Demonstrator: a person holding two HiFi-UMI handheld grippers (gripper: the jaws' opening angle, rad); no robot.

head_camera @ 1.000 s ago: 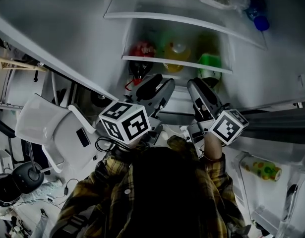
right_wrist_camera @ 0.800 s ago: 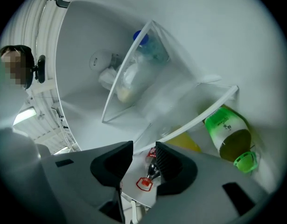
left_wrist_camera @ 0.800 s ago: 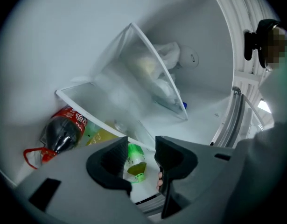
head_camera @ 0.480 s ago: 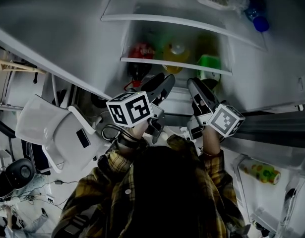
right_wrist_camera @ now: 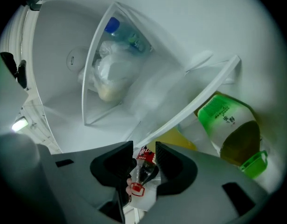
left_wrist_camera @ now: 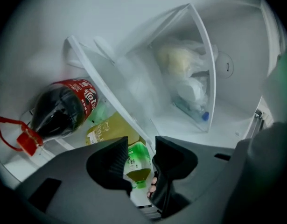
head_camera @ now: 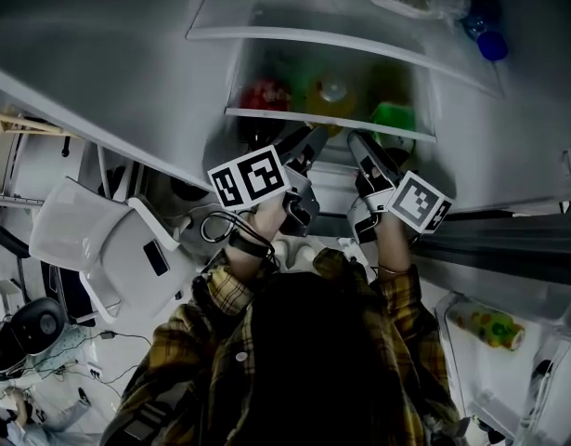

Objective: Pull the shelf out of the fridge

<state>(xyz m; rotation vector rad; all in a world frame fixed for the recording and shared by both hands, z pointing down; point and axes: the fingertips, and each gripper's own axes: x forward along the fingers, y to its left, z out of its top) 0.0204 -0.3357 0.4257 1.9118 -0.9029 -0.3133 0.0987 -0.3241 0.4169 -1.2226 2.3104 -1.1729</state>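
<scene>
The lower glass shelf with a white front trim spans the open fridge. My left gripper and right gripper both reach up to its front edge, side by side. In the left gripper view the trim runs diagonally down to the gap of the left gripper, whose jaws stand apart. In the right gripper view the trim likewise ends at the open right gripper. I cannot tell whether either jaw touches the trim.
Under the shelf lie a cola bottle, a yellow bottle and a green tea bottle. An upper shelf carries a bagged item and a blue-capped bottle. A white chair stands left; the door rack is right.
Both grippers have moved up and forward to the lower shelf's front edge. The left one has turned so its marker cube shows a flatter face.
</scene>
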